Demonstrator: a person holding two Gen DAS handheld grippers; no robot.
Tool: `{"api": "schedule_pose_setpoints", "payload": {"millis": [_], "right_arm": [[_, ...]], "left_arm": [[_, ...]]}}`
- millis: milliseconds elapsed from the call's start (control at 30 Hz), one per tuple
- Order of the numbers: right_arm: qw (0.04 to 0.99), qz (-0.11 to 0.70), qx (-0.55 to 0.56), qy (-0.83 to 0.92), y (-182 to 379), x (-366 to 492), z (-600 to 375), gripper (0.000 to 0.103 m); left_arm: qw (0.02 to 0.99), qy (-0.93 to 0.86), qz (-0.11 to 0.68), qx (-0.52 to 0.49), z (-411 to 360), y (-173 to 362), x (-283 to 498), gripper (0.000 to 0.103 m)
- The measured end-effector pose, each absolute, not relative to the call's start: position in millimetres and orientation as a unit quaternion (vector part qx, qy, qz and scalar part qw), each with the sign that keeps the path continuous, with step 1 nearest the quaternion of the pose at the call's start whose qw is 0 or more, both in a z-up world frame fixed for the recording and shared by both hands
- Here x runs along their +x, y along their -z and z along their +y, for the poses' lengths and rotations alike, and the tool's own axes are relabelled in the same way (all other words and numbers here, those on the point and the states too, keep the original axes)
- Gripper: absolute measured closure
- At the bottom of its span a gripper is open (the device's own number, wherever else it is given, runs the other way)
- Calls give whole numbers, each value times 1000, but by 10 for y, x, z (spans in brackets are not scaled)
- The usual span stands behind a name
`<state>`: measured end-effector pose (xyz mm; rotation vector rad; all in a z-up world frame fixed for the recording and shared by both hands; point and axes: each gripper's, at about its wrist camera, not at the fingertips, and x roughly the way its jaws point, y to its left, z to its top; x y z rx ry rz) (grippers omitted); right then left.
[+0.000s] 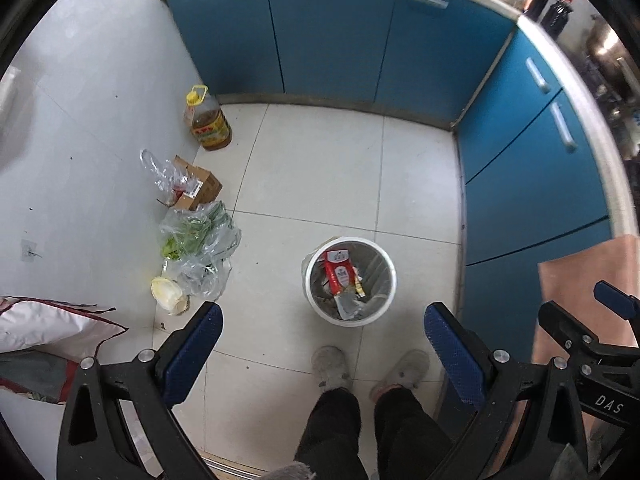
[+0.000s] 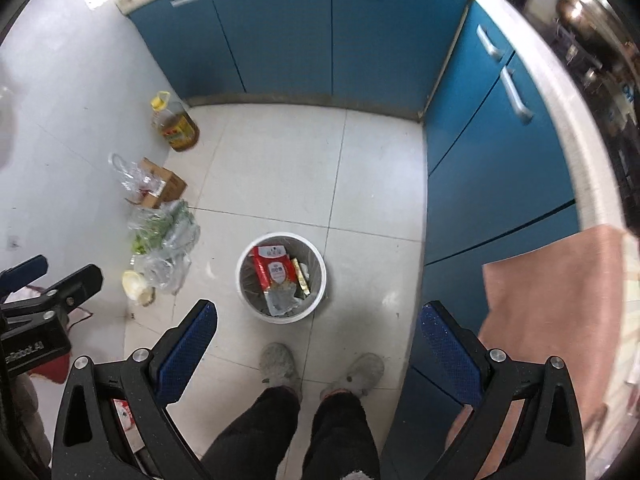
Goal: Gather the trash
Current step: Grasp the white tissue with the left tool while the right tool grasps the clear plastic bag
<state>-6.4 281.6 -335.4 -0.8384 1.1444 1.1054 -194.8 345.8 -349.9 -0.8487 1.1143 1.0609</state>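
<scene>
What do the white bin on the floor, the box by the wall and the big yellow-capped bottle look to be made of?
Bin: probably plastic, with a smooth white rim and a thin clear liner inside. Box: cardboard, matte brown with folded flaps. Bottle: likely clear plastic, since amber liquid shows through it; its cap and handle are yellow.

Right gripper body, seen from the left wrist: the white letters "DAS" on the black right gripper [image 1: 616,300].
Left gripper body, seen from the right wrist: white lettering on the black left gripper [image 2: 24,270], seemingly ending "Robot.AI"; its start is unclear.
Red packet [image 2: 274,270] in the white bin [image 2: 244,256]: white print, too small to read.
Oil bottle [image 1: 209,122]: red and yellow label, wording illegible.
Cardboard box [image 1: 200,188]: white sticker, print illegible.
</scene>
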Motion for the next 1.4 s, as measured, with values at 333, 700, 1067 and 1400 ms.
{"api": "schedule_pose_setpoints", "payload": {"millis": [333,700,1067,1400], "right_arm": [[630,530,-259,-505,2300,115,2456,0],[727,551,-48,-408,1732,1733,1449,0],[794,590,109,-97,2205,3688,-998,8],[770,615,170,25,2869,4076,-2317,8]], "left_arm": [[667,-476,451,-353,3270,2505,-1991,0],[746,-479,393,-244,3369,1831,-601,0],[806,-222,532,-137,2041,2298,2339,0],[779,-24,626,-24,589,3070,4275,1]]}}
